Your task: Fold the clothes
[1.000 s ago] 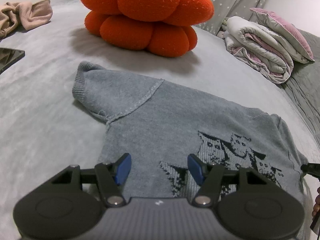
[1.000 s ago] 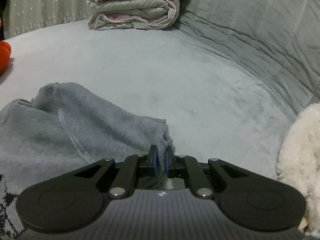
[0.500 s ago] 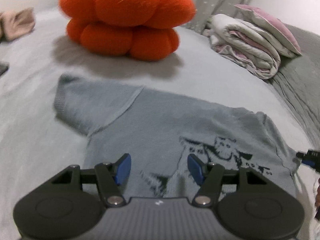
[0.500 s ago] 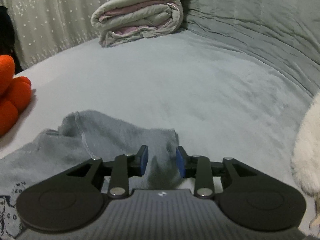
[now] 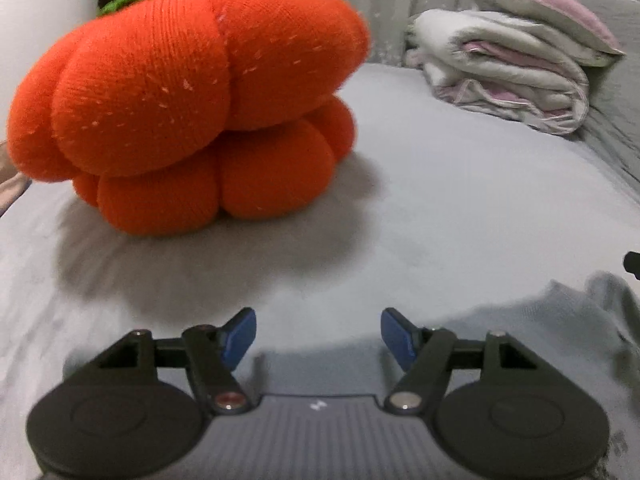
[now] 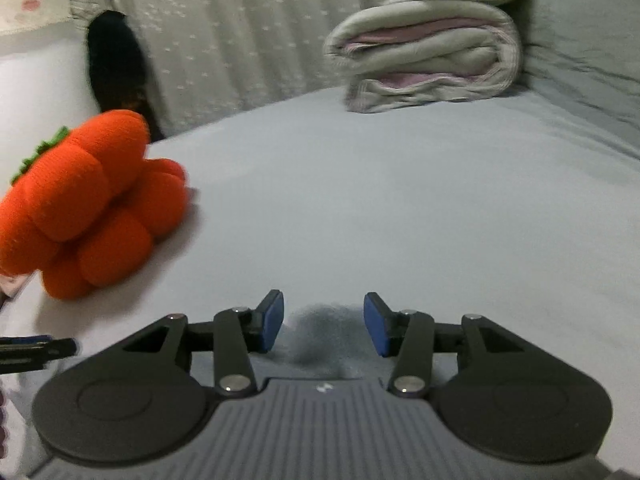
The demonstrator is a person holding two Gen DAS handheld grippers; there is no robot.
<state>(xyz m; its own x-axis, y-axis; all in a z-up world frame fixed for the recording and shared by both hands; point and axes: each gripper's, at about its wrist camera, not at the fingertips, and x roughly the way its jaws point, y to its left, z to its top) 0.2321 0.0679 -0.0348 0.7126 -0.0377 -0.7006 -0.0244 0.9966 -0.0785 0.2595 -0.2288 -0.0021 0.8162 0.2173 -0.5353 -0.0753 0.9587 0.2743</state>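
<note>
L gripper [image 5: 318, 336]: blue pads [image 5: 239, 335] wide apart, nothing between them, hovering over the near edge of the grey sweater [image 5: 520, 344]. The sweater lies flat on the bed [image 5: 460, 200], showing under and to the R of the gripper; a rumpled bit of it lifts slightly at far R, near a dark tip poking in from the frame edge – can't tell what that tip is. Picture's blurry low down.

R gripper [image 6: 324, 326]: pads [image 6: 376, 330] also spread, empty. Between and just behind them a small hump of the same grey knit [image 6: 328, 332] peeks up, not touched by either pad as far as one can see. At the L edge of that view a thin black-and-blue piece [image 6: 36, 348] juts in, prob. part of the other gripper.

Further out: big orange pumpkin cushion [image 5: 180, 104] w/ green stalk top, sitting on the bed ahead-left of the L gripper, well apart from the sweater; same cushion [image 6: 88, 208] shows at the L of the R view. Folded quilt, white/pink [image 5: 512, 80], at the back R against the grey padded headboard side; also seen far ahead of the R gripper [image 6: 428, 56]. Pale dotted curtain [image 6: 240, 32] behind, and a dark shape [image 6: 116, 68] by it – can't make out what.
</note>
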